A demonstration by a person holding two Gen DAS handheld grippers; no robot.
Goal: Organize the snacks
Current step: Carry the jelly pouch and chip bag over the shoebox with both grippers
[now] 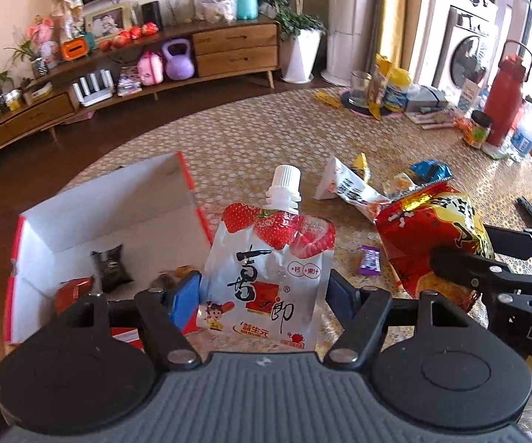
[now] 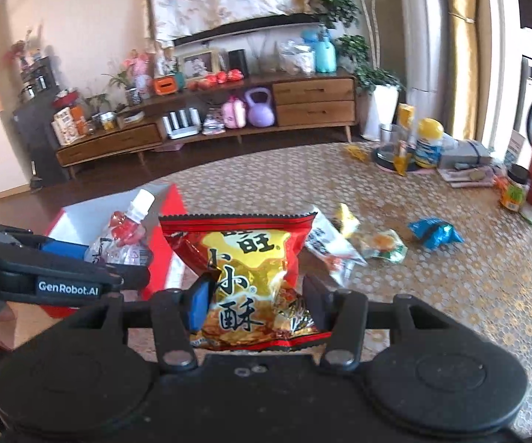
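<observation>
Behind our left claw [image 1: 262, 295], part of the box [image 1: 177, 199] floor is hidden. Past the box edge we see open table [image 1: 266, 136]. Our left claw squeezes the strawberry pouch [image 1: 269, 258] beside the box. Our right claw [image 2: 253, 304] squeezes the red chip bag [image 2: 244, 258] above the table.

Glossy foil-plastic strawberry pouch [image 1: 266, 269] with ribbed white plastic cap, crinkled shiny red-gold snack bag [image 2: 251, 280], matt black plastic left tongs [image 1: 262, 295], smooth white-lined cardboard box [image 1: 125, 199] at 9 o'clock, glossy patterned tabletop [image 1: 266, 136].
</observation>
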